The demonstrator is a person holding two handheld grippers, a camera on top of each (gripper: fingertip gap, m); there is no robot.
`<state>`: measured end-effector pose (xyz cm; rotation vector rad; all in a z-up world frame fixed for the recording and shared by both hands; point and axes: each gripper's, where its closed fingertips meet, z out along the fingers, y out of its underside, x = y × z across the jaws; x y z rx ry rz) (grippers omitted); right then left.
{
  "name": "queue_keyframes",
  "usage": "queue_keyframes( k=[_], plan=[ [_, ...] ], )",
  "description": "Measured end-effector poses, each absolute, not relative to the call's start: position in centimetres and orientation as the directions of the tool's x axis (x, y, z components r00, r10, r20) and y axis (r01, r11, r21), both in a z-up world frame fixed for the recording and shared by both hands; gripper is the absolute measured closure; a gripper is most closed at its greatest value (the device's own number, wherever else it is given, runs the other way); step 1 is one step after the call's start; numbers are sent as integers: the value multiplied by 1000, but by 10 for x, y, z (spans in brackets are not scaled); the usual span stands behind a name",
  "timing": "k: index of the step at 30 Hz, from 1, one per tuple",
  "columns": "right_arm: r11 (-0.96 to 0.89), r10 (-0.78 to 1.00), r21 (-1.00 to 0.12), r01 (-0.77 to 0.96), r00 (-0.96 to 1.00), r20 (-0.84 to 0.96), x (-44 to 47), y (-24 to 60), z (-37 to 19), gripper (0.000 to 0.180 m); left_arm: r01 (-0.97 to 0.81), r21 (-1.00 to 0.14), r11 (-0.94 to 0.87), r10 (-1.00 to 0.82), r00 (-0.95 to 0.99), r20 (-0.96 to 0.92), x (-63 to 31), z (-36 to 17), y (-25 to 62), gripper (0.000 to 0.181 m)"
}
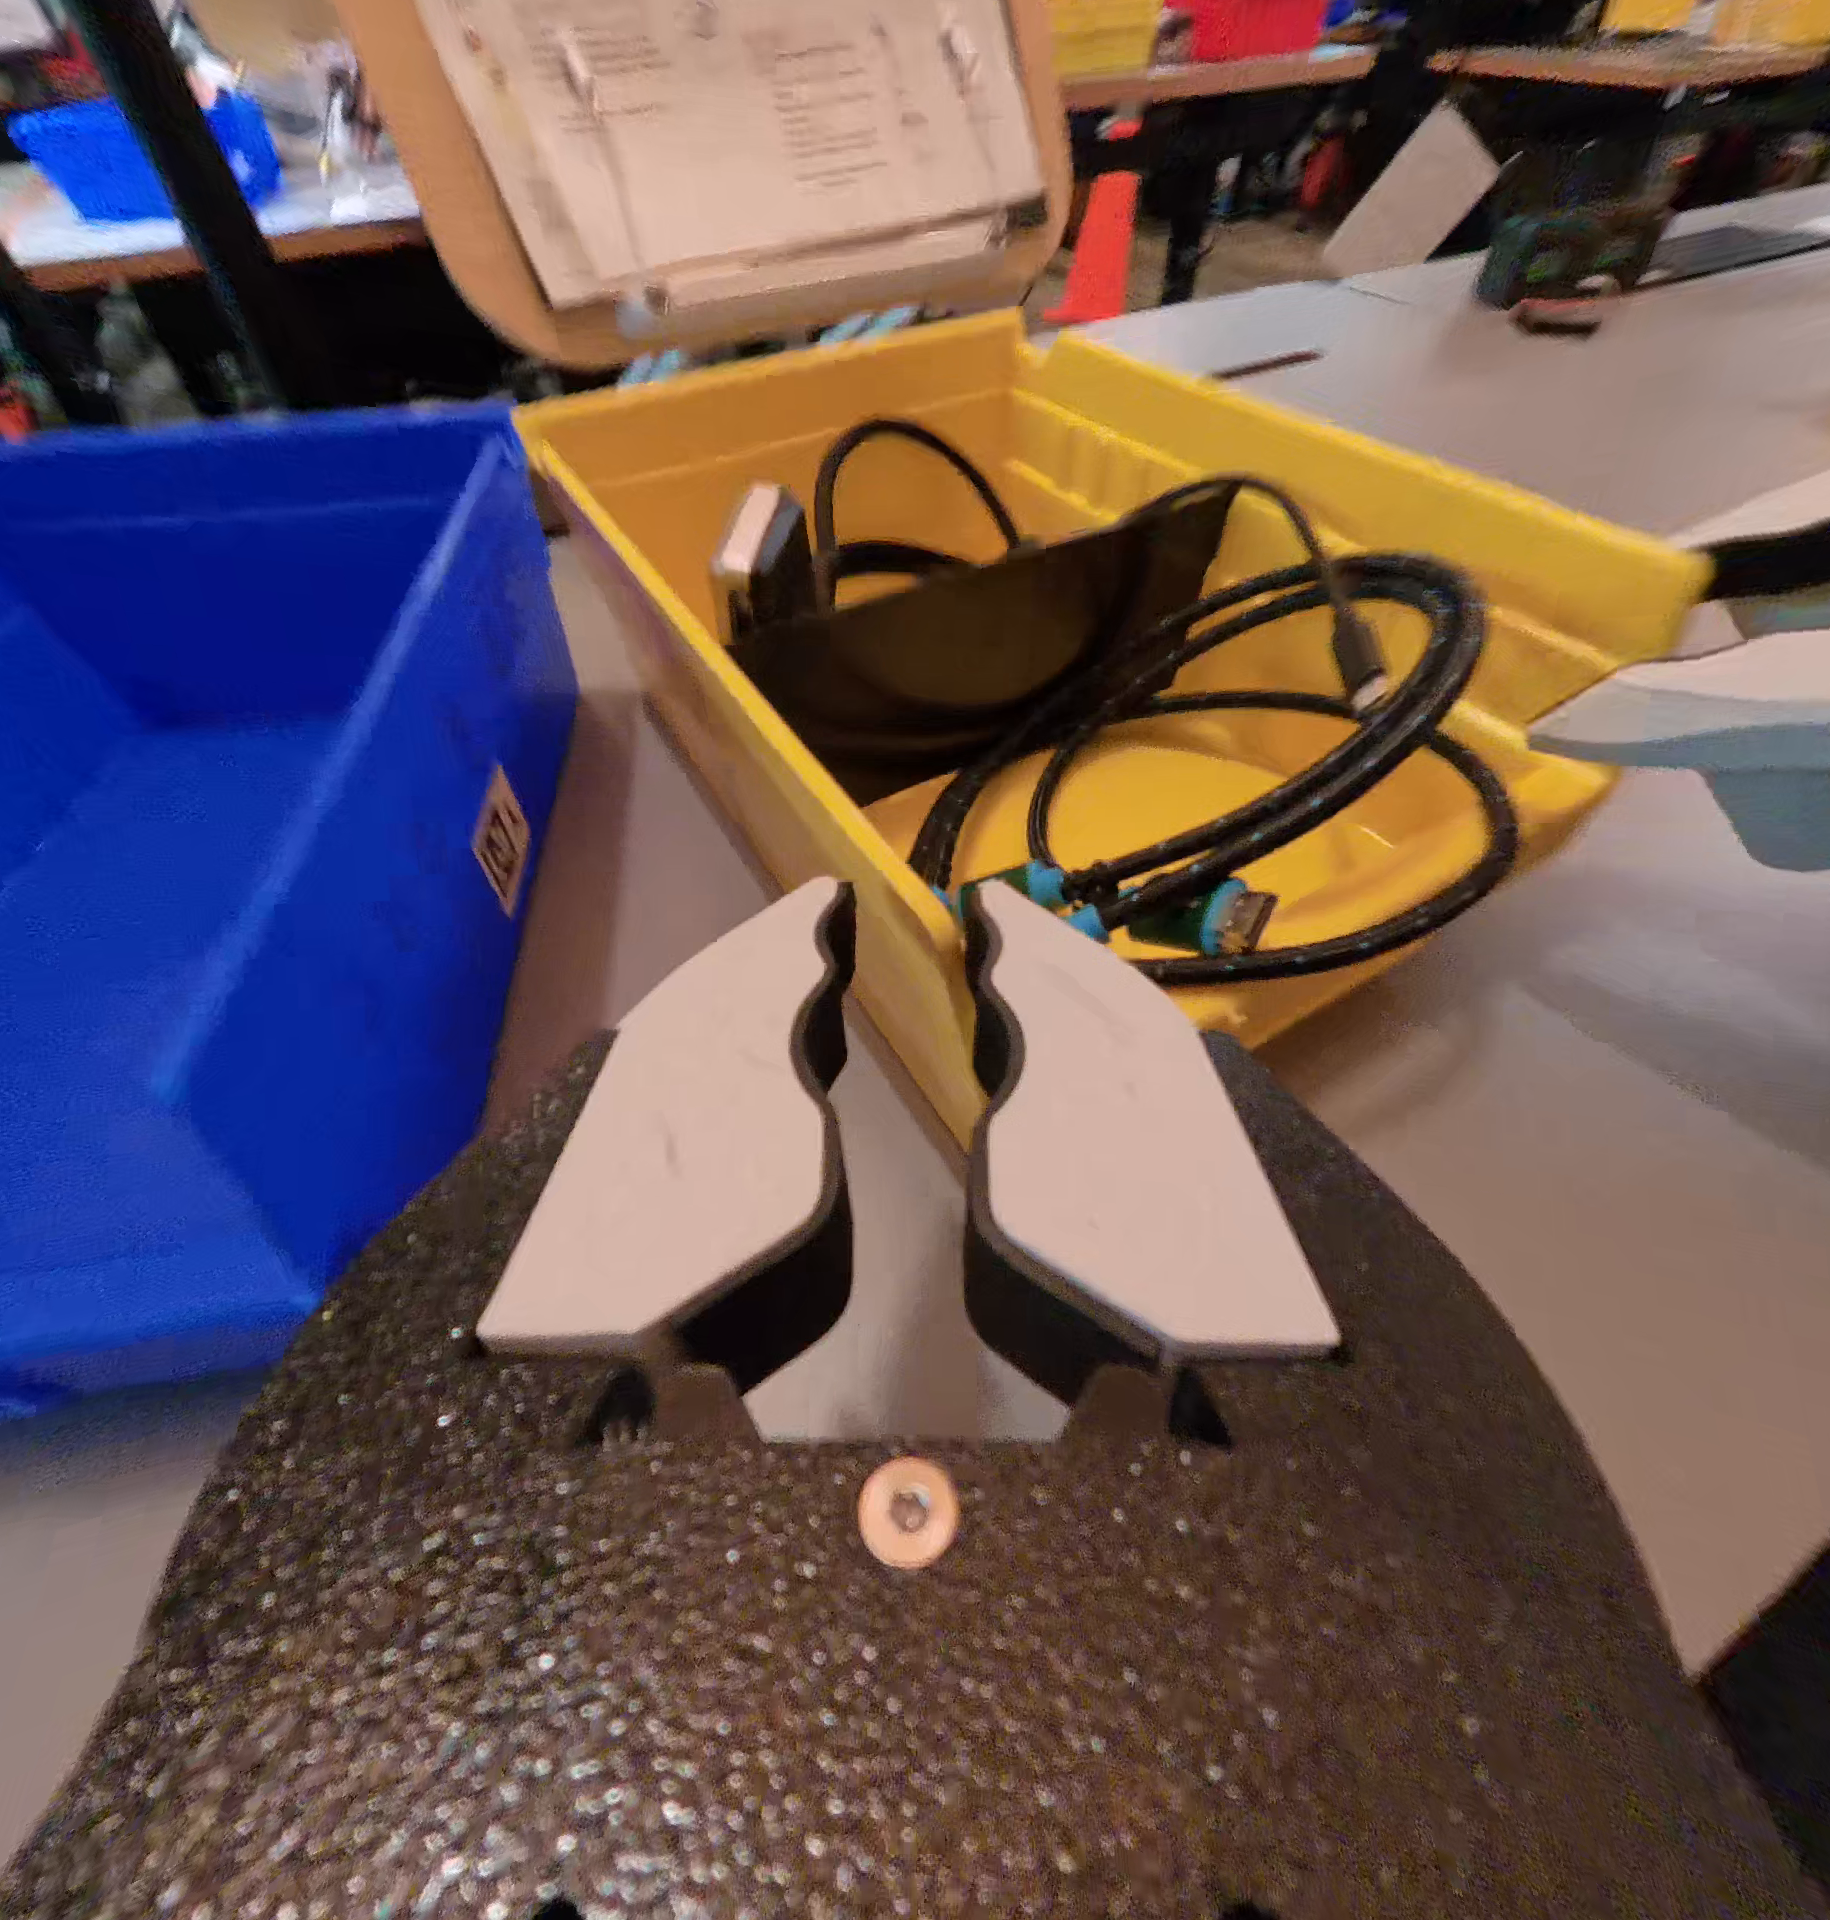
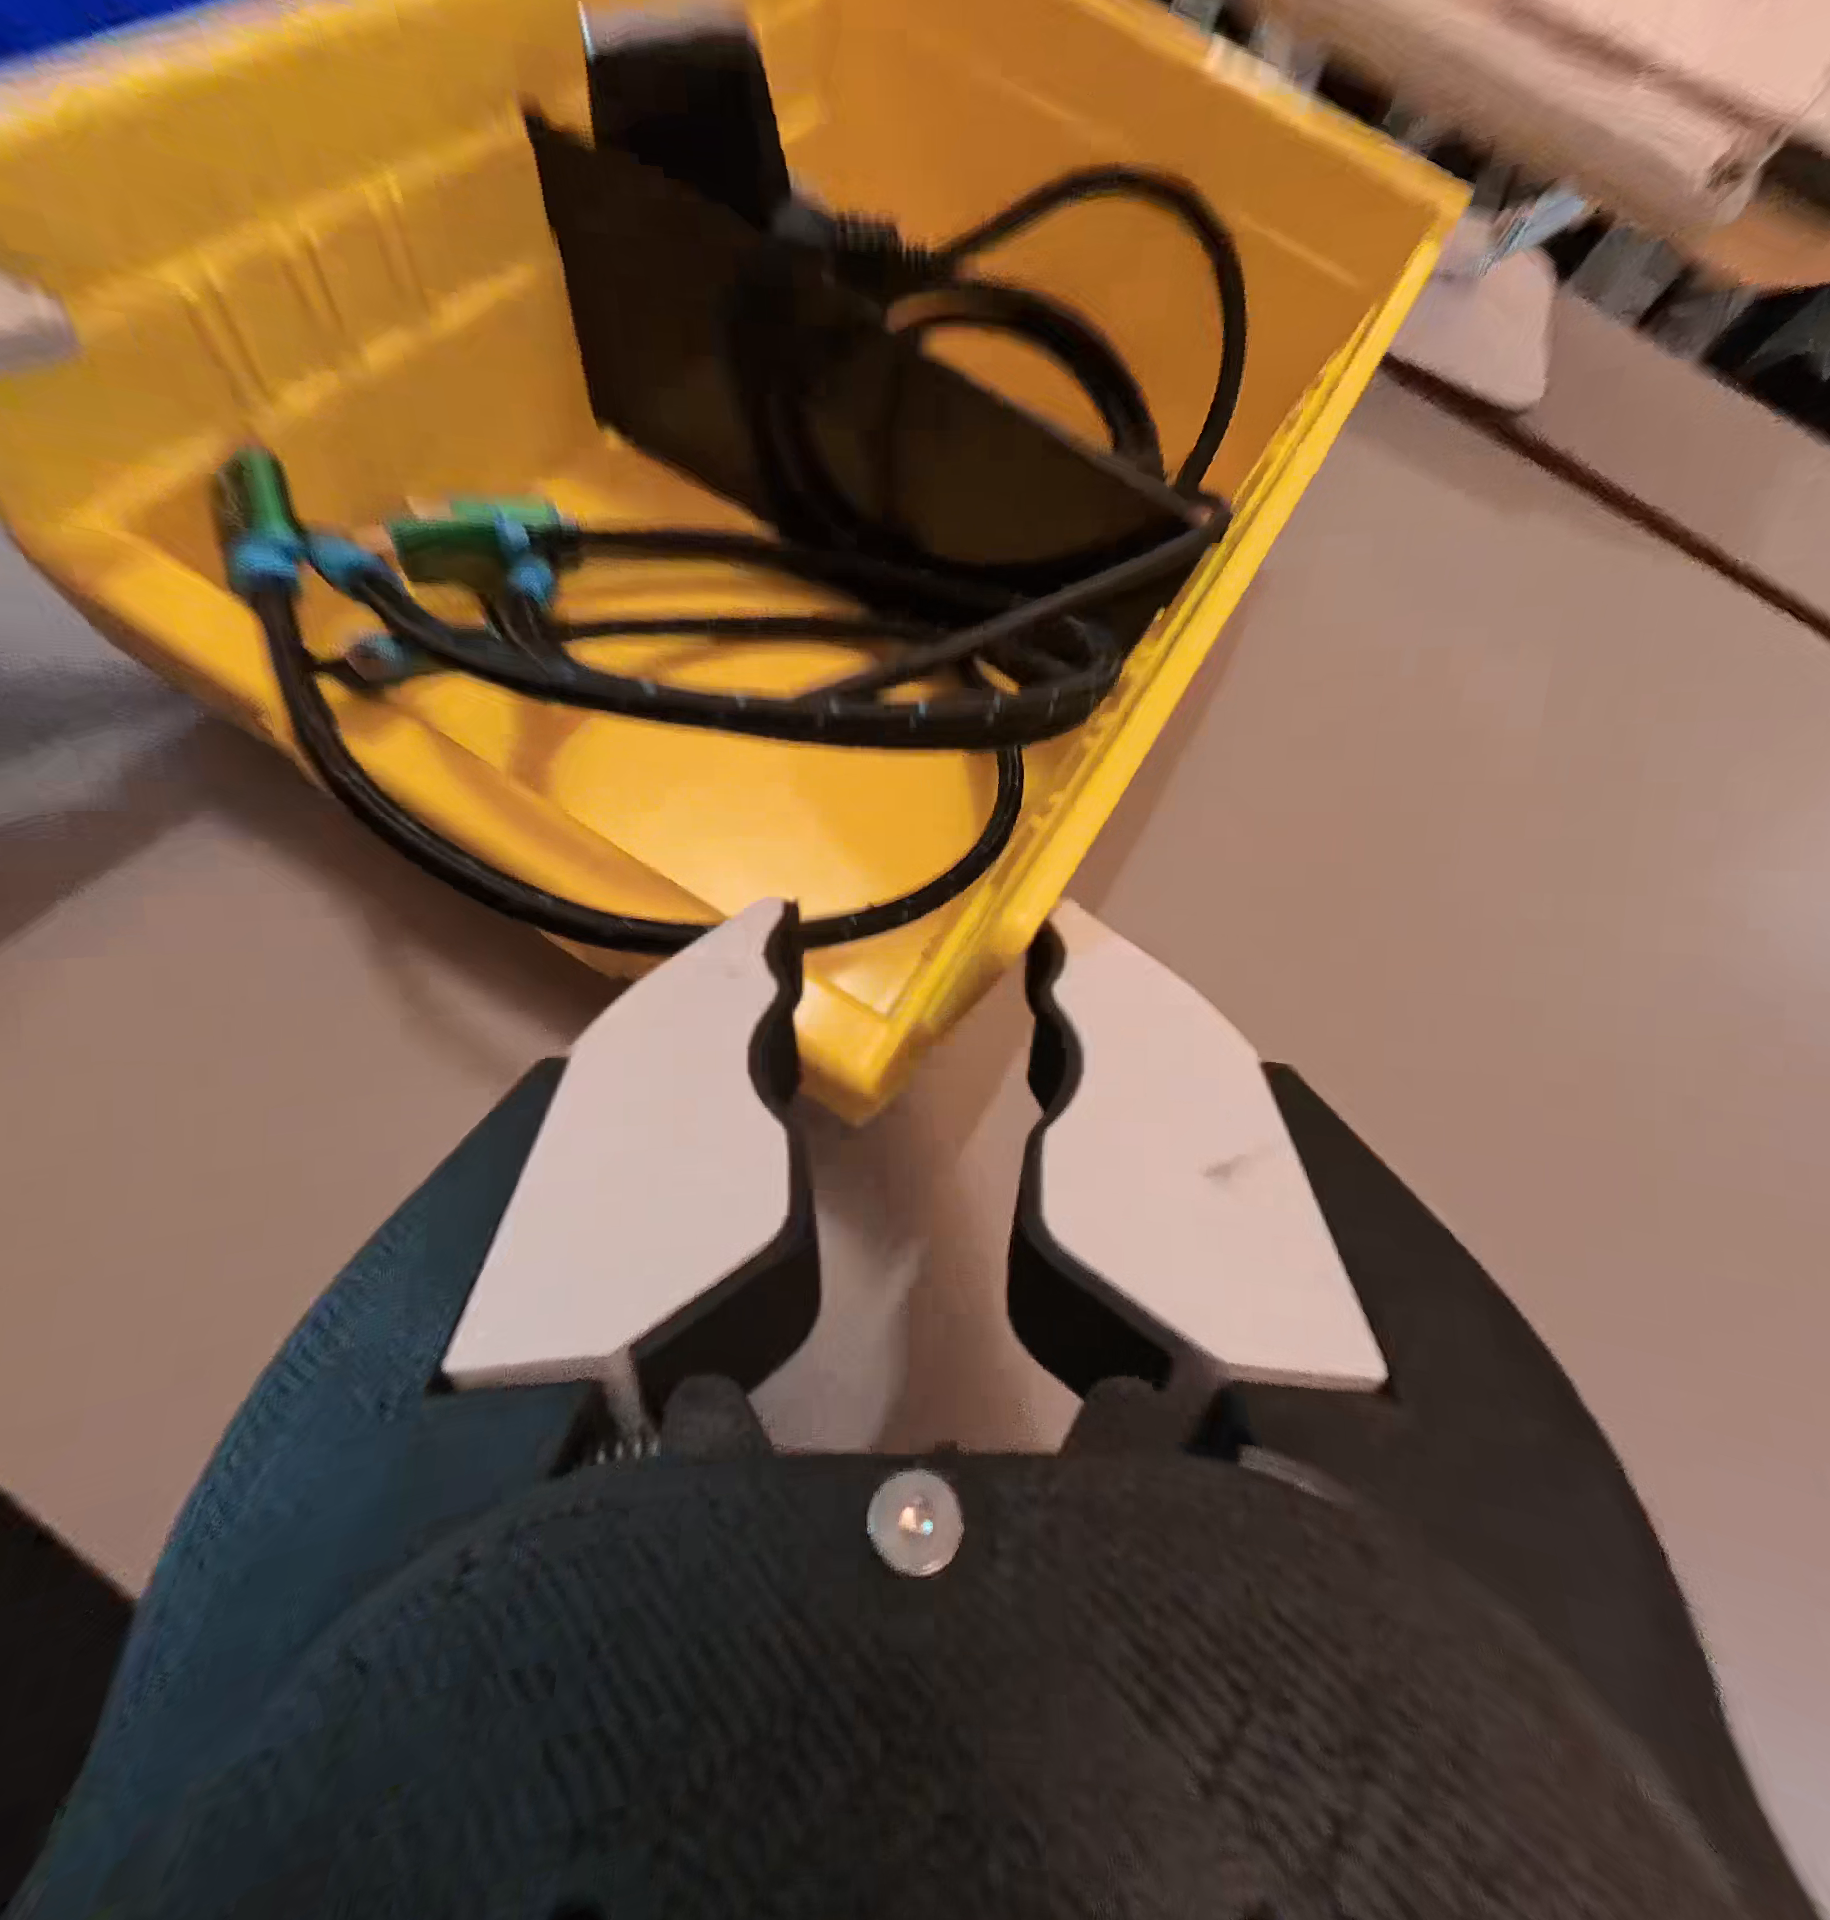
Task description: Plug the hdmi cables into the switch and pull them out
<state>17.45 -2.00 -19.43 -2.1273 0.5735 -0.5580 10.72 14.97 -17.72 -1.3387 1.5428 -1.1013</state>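
Note:
A yellow bin (image 1: 1150, 416) on the table holds coiled black braided HDMI cables (image 1: 1410, 623) with green-and-blue plugs (image 1: 1217, 920). A black switch box (image 1: 760, 556) with a silver edge stands at the bin's back behind a black divider (image 1: 994, 623). My left gripper (image 1: 909, 899) is open and empty, just outside the bin's near left wall. My right gripper (image 2: 916, 920) is open and empty at the bin's (image 2: 1254, 540) near corner. The right wrist view shows the cables (image 2: 734, 707), green plugs (image 2: 464, 540) and the switch box (image 2: 682, 104); one cable loop hangs over the bin's low front lip. The right gripper's fingers (image 1: 1721, 717) show at the left view's right edge.
A blue bin (image 1: 215, 831) stands close on the left of the yellow bin. A brown clipboard with papers (image 1: 745, 145) leans behind it. The grey-brown table (image 1: 1565, 1195) extends right. Workbenches, an orange cone (image 1: 1103, 244) and clutter fill the background.

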Motion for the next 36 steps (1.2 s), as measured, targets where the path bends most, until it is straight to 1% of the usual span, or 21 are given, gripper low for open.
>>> queue_keyframes(
  k=[1, 2, 3, 4, 7, 8, 10, 12, 14, 16, 17, 19, 21, 24, 27, 28, 29, 30, 32, 34, 36],
  plan=[
    [-504, -591, -842, -195, 788, 171, 170, -19, -183, 131, -269, -960, 76, -989, -145, -37, 102, -163, 154, 161],
    [-482, -592, -858, -181, 789, 166, 165, -15, -172, 118, -228, -969, 91, -986, -159, -55, 97, -145, 162, 161],
    [-452, -583, -879, -152, 796, 162, 157, -7, -160, 110, -198, -975, 100, -984, -164, -67, 91, -127, 174, 159],
    [-406, -567, -906, -119, 810, 148, 146, 6, -144, 111, -183, -979, 94, -987, -149, -67, 86, -111, 191, 155],
    [-312, -554, -950, -11, 815, 172, 113, 48, -105, 91, -140, -989, 48, -998, 29, -52, 72, -83, 274, 140],
    [-254, -526, -967, 17, 837, 153, 98, 70, -95, 90, -119, -992, 33, -994, 96, -45, 68, -81, 304, 135],
    [-139, -455, -990, 18, 887, 80, 66, 117, -85, 91, -122, -992, 6, -985, 170, -27, 64, -88, 352, 131],
    [-109, -445, -994, 20, 893, 66, 51, 162, -88, 93, -158, -987, -28, -974, 226, -8, 65, -104, 392, 126],
    [-135, -481, -991, -22, 876, 46, 51, 203, -104, 94, -180, -982, -54, -965, 263, 5, 69, -119, 422, 122],
    [-168, -521, -981, -98, 853, 4, 55, 238, -126, 107, -193, -977, -91, -961, 276, 35, 74, -136, 440, 117],
    [-177, -554, -976, -130, 833, -11, 59, 251, -135, 107, -203, -972, -114, -963, 264, 57, 77, -144, 444, 114],
    [-164, -605, -976, -141, 796, -13, 70, 267, -146, 108, -230, -964, -131, -964, 256, 69, 82, -159, 450, 110],
    [-146, -651, -973, -179, 758, -42, 81, 272, -158, 116, -269, -956, -118, -960, 278, 40, 83, -174, 460, 109],
    [-127, -692, -962, -242, 717, -89, 92, 270, -176, 124, -295, -946, -131, -956, 291, 42, 85, -190, 468, 109],
    [-94, -739, -970, -225, 668, -83, 107, 266, -181, 129, -296, -943, -149, -949, 310, 53, 90, -199, 473, 111],
    [-87, -748, -968, -236, 658, -93, 113, 267, -184, 121, -301, -941, -154, -944, 326, 51, 91, -200, 475, 111],
    [-71, -759, -966, -247, 642, -108, 119, 269, -186, 108, -295, -942, -158, -940, 338, 51, 93, -199, 476, 111],
    [-49, -775, -960, -275, 617, -137, 124, 269, -187, 107, -287, -943, -167, -935, 351, 58, 95, -199, 477, 113],
    [-7, -763, -945, -328, 613, -207, 125, 281, -189, 113, -280, -939, -200, -922, 377, 85, 98, -200, 478, 118],
    [-4, -776, -941, -339, 595, -211, 131, 293, -192, 115, -271, -936, -223, -923, 366, 114, 102, -200, 474, 139],
    [27, -811, -928, -372, 534, -238, 144, 298, -193, 110, -263, -938, -226, -920, 374, 117, 105, -199, 471, 153]
  ],
)
